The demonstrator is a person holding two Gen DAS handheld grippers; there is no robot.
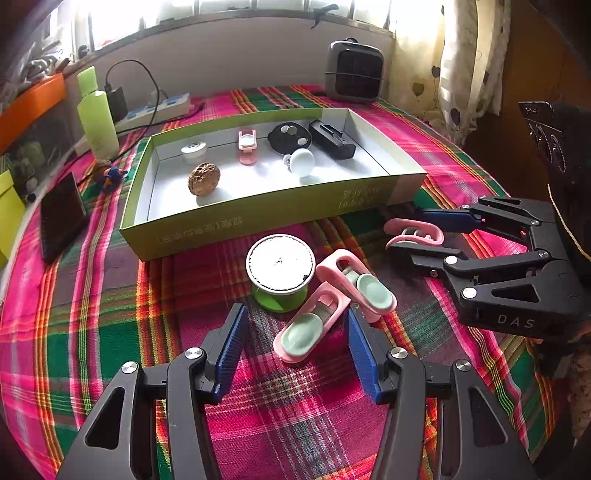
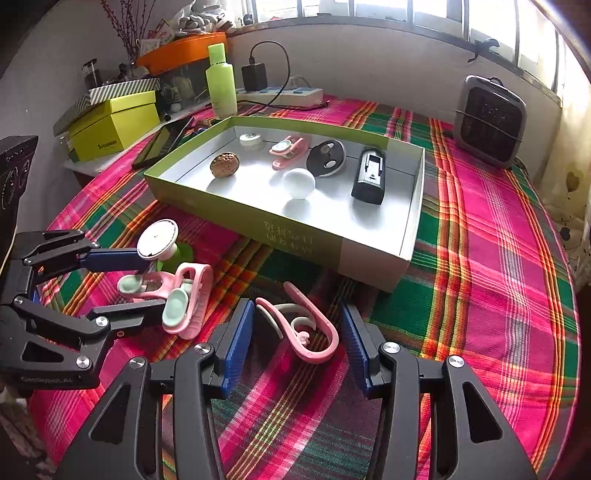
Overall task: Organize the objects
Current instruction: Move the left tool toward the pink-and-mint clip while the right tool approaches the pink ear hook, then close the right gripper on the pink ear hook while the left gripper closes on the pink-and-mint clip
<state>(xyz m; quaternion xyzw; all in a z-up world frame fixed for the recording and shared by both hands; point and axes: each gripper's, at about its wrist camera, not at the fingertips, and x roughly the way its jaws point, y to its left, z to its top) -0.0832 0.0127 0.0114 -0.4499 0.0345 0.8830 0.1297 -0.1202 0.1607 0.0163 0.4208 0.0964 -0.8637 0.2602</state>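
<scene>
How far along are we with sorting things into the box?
Done: six items lie in the shallow green cardboard box, including a brown walnut and a white ball. In hand: nothing; the right gripper, open, straddles a pink curved clip, and the left gripper, open, brackets a pink-and-mint clip. Left: those, another pink-and-mint clip and the white-topped green spool.

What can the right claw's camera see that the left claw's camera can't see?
Only the right wrist view shows the yellow-green lidded box with a striped box on it, beside the table, and dry twigs in the far corner. Only the left wrist view shows the curtain and a small orange and blue toy beside the tray. Both show the green tray, the walnut and black battery inside it, the pink clips on the cloth, the green bottle and the heater.
</scene>
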